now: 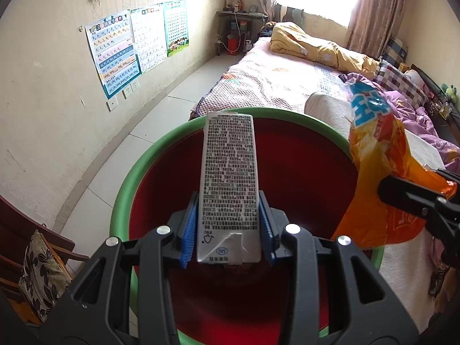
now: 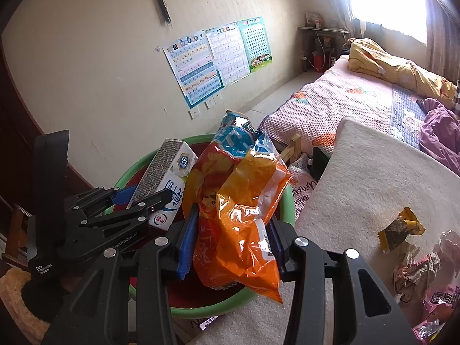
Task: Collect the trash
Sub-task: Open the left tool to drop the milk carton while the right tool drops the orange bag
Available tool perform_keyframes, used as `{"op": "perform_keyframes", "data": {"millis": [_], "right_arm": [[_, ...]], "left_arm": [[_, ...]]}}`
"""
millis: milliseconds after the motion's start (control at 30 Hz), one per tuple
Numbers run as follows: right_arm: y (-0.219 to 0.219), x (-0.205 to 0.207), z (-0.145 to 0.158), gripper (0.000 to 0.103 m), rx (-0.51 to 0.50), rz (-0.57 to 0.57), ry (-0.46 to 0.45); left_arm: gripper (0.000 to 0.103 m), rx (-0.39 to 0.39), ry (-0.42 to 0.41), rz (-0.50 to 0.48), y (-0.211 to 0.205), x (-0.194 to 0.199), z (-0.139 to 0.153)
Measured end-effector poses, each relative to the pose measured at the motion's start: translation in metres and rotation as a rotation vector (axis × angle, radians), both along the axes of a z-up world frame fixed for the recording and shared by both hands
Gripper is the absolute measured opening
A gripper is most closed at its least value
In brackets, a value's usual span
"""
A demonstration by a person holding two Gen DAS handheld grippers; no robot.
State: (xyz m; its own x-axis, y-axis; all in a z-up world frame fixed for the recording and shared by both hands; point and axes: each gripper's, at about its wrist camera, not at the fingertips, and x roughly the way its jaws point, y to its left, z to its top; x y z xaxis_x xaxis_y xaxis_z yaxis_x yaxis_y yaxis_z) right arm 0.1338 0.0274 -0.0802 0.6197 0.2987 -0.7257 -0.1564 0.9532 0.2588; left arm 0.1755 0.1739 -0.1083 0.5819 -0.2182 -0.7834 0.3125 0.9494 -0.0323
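Note:
My left gripper [image 1: 228, 230] is shut on a silver milk carton [image 1: 228, 184] and holds it upright over a red basin with a green rim [image 1: 126, 184]. The carton also shows in the right wrist view [image 2: 169, 178], with the left gripper [image 2: 138, 198] around it. My right gripper [image 2: 233, 238] is shut on an orange and blue snack bag [image 2: 241, 201] over the basin's rim [image 2: 283, 215]. In the left wrist view the snack bag [image 1: 373, 166] hangs at the right, pinched by the right gripper [image 1: 402, 192].
A white towel-covered surface [image 2: 373, 178] holds a yellow wrapper [image 2: 399, 227], crumpled wrappers [image 2: 417, 270] and a pink packet [image 2: 440, 302]. A bed with a pink cover [image 1: 273, 80] lies behind. A chair with a patterned cushion [image 1: 43, 273] stands at left.

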Motion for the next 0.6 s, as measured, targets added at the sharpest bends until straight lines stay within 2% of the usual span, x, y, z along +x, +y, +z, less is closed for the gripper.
{"op": "perform_keyframes", "data": {"millis": [367, 533, 600], "right_arm": [[0.0079, 0.0065, -0.0017, 0.045, -0.018, 0.026, 0.0], [0.0076, 0.0065, -0.0005, 0.052, -0.009, 0.032, -0.013], [0.0068, 0.0052, 0.0011, 0.055, -0.002, 0.032, -0.02]], "left_arm": [[0.037, 0.005, 0.023, 0.017, 0.0003, 0.0013, -0.0059], [0.055, 0.005, 0.011, 0.044, 0.0027, -0.0009, -0.0036], [0.056, 0.005, 0.007, 0.055, 0.004, -0.0018, -0.0025]]}}
